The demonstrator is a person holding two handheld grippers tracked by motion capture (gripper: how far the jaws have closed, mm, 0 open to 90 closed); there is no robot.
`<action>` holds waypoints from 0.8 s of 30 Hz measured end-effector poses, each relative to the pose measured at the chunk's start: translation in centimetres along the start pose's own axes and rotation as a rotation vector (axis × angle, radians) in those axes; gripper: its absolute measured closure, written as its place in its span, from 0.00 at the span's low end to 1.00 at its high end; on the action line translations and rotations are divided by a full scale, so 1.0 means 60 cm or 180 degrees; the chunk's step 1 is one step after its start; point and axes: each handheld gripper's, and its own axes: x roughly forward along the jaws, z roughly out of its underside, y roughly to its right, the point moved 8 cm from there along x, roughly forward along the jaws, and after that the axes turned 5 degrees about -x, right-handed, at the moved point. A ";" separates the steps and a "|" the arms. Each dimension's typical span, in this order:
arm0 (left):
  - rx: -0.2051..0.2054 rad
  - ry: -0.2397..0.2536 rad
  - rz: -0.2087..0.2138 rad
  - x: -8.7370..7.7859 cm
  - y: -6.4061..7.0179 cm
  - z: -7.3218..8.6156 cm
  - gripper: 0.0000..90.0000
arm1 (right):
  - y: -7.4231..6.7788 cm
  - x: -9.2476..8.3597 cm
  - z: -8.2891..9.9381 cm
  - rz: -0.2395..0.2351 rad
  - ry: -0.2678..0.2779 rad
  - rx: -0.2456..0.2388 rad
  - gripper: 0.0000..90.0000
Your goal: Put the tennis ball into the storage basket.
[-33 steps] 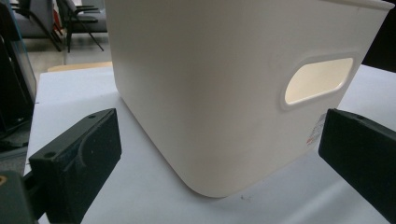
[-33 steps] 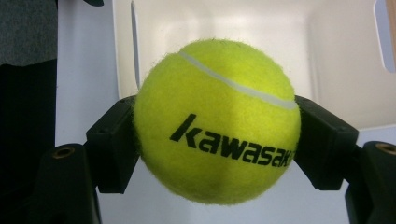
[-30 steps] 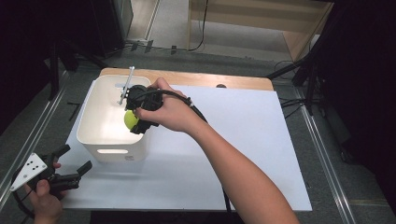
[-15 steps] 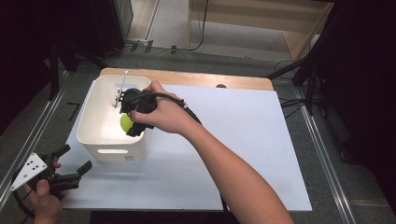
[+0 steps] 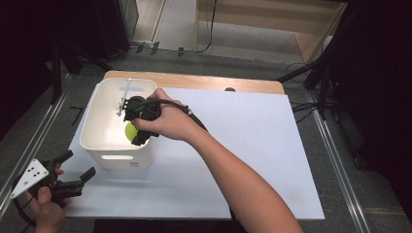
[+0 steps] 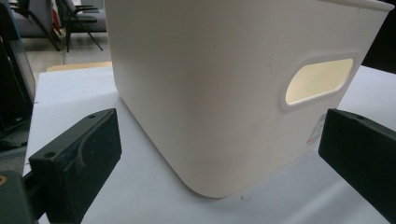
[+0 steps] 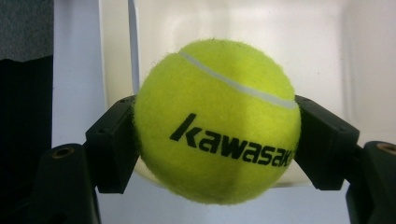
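Observation:
A yellow-green tennis ball (image 7: 217, 123) with black lettering is clamped between the two black jaws of my right gripper (image 7: 217, 140). In the high view that gripper (image 5: 135, 130) hangs over the open top of the white bin (image 5: 94, 121), with the ball (image 5: 130, 131) inside the bin's rim near its right wall. My left gripper (image 5: 73, 167) rests at the table's front left corner, open, with nothing between its jaws. In the left gripper view, the bin's near corner (image 6: 196, 140) with its handle slot lies ahead of the spread jaws.
The bin stands on a white sheet (image 5: 252, 145) that covers a wooden table (image 5: 194, 81). Metal rails (image 5: 335, 160) run along both sides. Dark stands and cables lie on the floor beyond the table.
My right gripper has shifted a little left and toward the bin's middle with the ball. The left gripper has stayed where it was.

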 end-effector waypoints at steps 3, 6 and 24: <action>0.0001 -0.0001 0.0001 0.000 -0.001 0.000 0.00 | 0.000 0.000 0.000 -0.0003 0.0021 0.0011 0.26; -0.0009 0.0003 -0.0001 0.000 0.000 0.000 0.00 | 0.000 -0.001 -0.001 -0.0002 0.0027 -0.0016 0.25; 0.0001 -0.0001 -0.0006 0.000 0.000 0.000 0.00 | 0.001 -0.017 0.018 0.0089 0.0139 0.0069 0.10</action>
